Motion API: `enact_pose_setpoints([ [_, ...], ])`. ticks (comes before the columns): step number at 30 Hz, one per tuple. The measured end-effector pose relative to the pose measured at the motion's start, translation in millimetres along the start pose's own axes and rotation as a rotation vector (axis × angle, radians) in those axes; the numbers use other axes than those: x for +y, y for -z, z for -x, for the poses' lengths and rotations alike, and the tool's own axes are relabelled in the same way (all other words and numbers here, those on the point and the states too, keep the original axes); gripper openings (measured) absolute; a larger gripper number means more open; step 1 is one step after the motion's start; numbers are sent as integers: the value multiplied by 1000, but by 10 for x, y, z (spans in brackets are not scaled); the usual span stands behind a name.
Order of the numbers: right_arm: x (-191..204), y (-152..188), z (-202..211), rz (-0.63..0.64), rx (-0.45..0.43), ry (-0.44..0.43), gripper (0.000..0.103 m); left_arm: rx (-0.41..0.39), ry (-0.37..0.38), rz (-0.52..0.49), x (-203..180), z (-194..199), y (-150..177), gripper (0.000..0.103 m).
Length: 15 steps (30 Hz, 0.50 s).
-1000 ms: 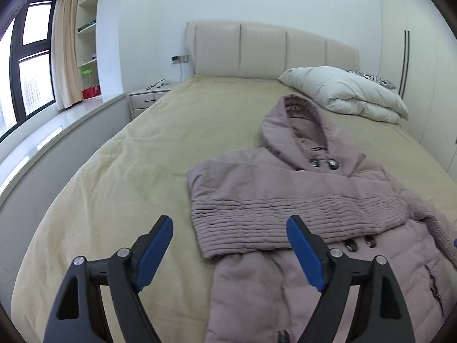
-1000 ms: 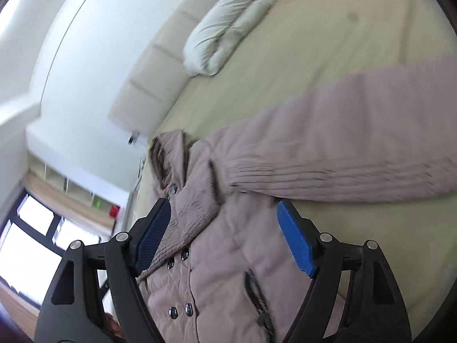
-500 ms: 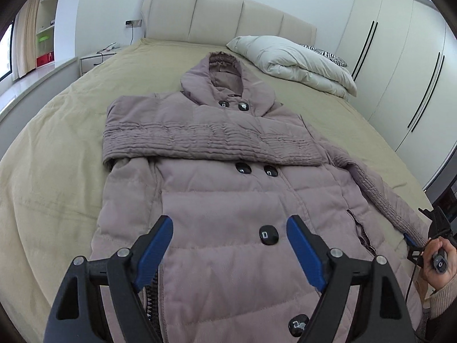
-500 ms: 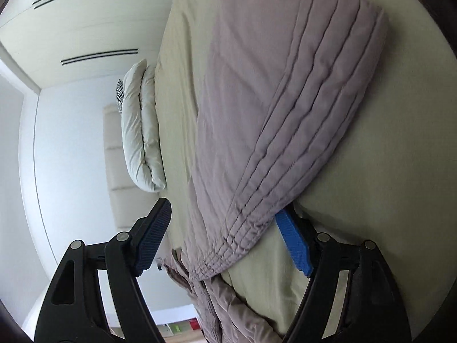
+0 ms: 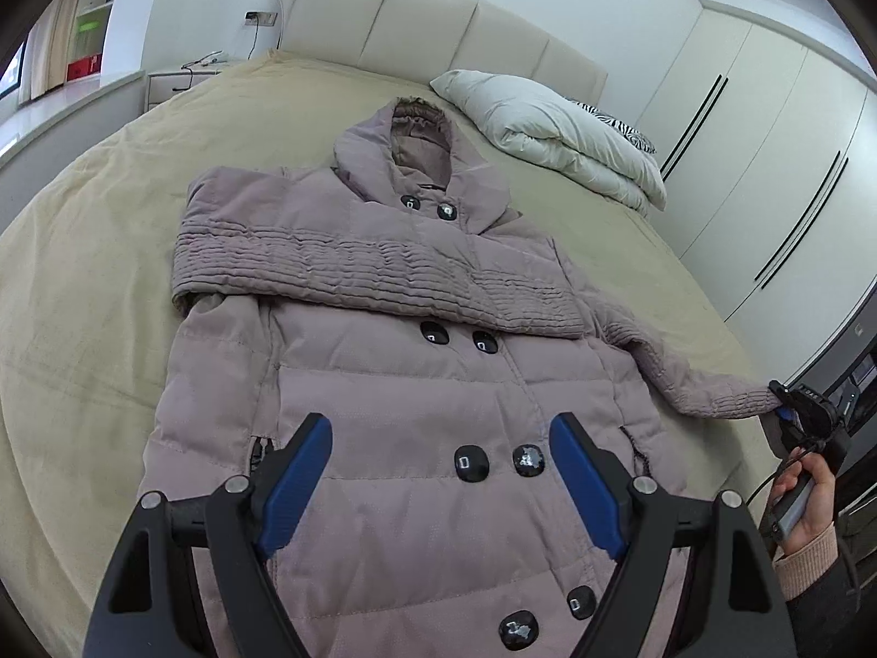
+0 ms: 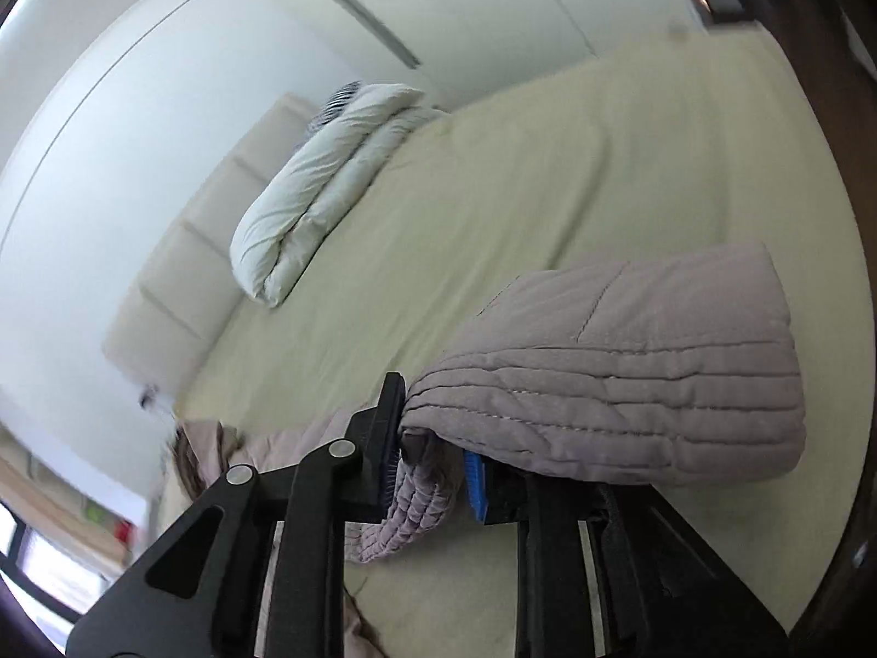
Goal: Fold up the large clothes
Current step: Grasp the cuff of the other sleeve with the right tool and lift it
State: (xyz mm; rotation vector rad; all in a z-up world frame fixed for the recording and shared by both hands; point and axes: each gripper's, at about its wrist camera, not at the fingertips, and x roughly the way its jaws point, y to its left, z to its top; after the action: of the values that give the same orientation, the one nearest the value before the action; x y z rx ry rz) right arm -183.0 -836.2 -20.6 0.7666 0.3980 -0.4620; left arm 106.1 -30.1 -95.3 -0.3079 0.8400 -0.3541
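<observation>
While the beige bed (image 5: 82, 274) offers bare room all around, the quilted mauve coat (image 5: 394, 384) lies flat; right hand-held gripper (image 6: 433, 471) is closing on its ribbed cuff (image 6: 603, 411), left hand-held gripper (image 5: 438, 482) gapes empty.

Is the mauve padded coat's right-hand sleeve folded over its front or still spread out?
Spread out: the ribbed sleeve stretches sideways off the mauve padded coat, its cuff pinched in the closing right tongs.

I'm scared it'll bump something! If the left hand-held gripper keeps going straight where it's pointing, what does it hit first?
Probably the coat. The open left hand-held gripper points down at its buttoned front, near the two buttons between its fingers. Nothing else seems in the way.
</observation>
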Motion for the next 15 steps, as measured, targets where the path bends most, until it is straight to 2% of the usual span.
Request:
enact_pose_setpoints([
  [2, 632, 122, 14, 284, -15, 4, 18, 4, 49, 47, 39, 9, -37, 84],
  [4, 1240, 426, 21, 577, -23, 6, 17, 14, 102, 114, 119, -4, -63, 84],
  [6, 1807, 860, -4, 890, -36, 3, 16, 30, 149, 184, 219, -34, -69, 84],
  [8, 2242, 1466, -23, 1234, -56, 14, 13, 43, 190, 237, 301, -64, -53, 84],
  [9, 2405, 1674, -37, 1335, -61, 13, 13, 47, 205, 258, 337, -80, -37, 84],
  [11, 2542, 2015, 20, 1420, -41, -14, 11, 59, 234, 298, 408, -131, -7, 84],
  [15, 2632, 2372, 31, 1485, -13, -46, 11, 130, 327, 428, 524, -346, 76, 89],
])
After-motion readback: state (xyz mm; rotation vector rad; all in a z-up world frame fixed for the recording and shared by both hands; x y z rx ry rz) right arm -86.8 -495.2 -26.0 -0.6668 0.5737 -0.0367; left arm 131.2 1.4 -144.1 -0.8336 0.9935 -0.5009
